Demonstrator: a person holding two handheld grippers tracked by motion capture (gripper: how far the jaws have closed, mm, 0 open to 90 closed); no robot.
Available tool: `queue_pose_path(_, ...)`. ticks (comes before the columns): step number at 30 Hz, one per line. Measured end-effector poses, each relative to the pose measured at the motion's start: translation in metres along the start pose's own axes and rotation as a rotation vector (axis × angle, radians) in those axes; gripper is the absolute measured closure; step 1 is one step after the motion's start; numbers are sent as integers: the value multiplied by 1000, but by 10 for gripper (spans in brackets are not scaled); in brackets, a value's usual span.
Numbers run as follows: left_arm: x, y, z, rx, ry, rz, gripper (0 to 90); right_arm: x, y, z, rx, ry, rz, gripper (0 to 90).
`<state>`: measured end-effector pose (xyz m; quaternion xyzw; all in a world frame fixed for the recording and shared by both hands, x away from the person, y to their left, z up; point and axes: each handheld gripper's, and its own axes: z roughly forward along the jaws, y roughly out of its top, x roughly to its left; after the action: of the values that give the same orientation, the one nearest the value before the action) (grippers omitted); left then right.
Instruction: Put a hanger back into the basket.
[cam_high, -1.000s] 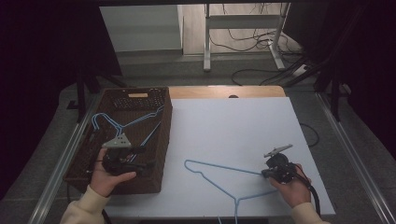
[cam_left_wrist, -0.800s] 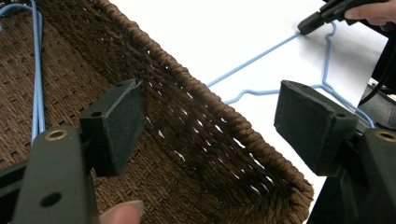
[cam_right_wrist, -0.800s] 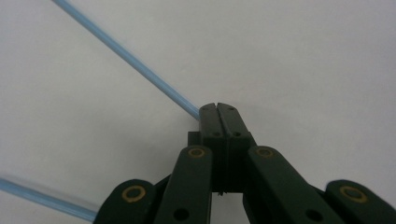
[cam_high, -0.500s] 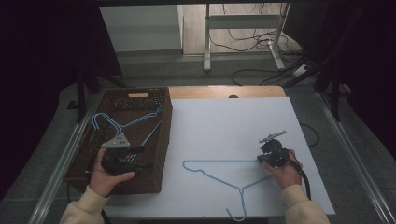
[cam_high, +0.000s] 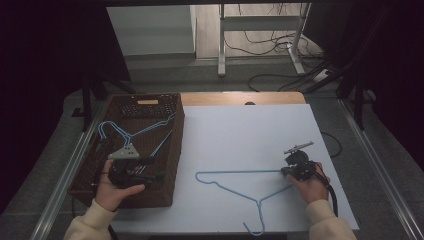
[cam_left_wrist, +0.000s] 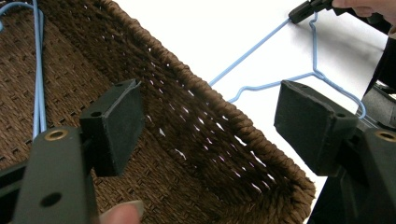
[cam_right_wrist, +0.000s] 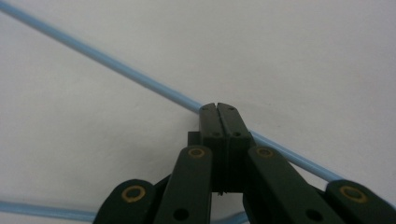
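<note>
High view first: a blue wire hanger (cam_high: 240, 187) is seen lying flat on the white surface (cam_high: 240, 130), low and centre-right of the frame, its hook (cam_high: 256, 225) pointed toward the bottom edge. The hanger's right shoulder corner is clamped by the right tongs (cam_high: 286, 171), whose jaws are pressed fully together over the wire in the right gripper view (cam_right_wrist: 217, 108). That grip at the corner is judged to have been chosen so the frame can be dragged or swung without being lifted.

Over at the left of the frame, the left tongs (cam_high: 150, 167) are held wide apart and empty above the brown wicker basket (cam_high: 175, 145), where more blue hangers (cam_high: 127, 135) are piled. In the left gripper view the basket's woven rim (cam_left_wrist: 187, 79) is framed between the spread pads (cam_left_wrist: 116, 123), perhaps in readiness for another hanger.

Plenty of bare surface is left in the upper half of the frame. The hook, though, is close to the surface's near edge, and the basket's right wall would be met by any long slide to the left.
</note>
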<state>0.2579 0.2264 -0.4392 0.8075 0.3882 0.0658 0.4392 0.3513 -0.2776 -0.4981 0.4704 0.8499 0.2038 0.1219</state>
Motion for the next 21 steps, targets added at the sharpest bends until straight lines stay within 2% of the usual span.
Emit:
queue_pose_path(5,1,0,2,5,-1,1,244,-3,8,5,-22,-23,0,899)
queue_pose_path(9,1,1,3,6,-1,2,243,-5,16,10,-37,-24,11,899)
queue_pose_path(17,3,0,3,8,2,-5,243,-10,49,29,-45,-23,5,898)
queue_pose_path(21,3,1,3,6,1,-3,243,-13,59,34,-48,-13,11,898)
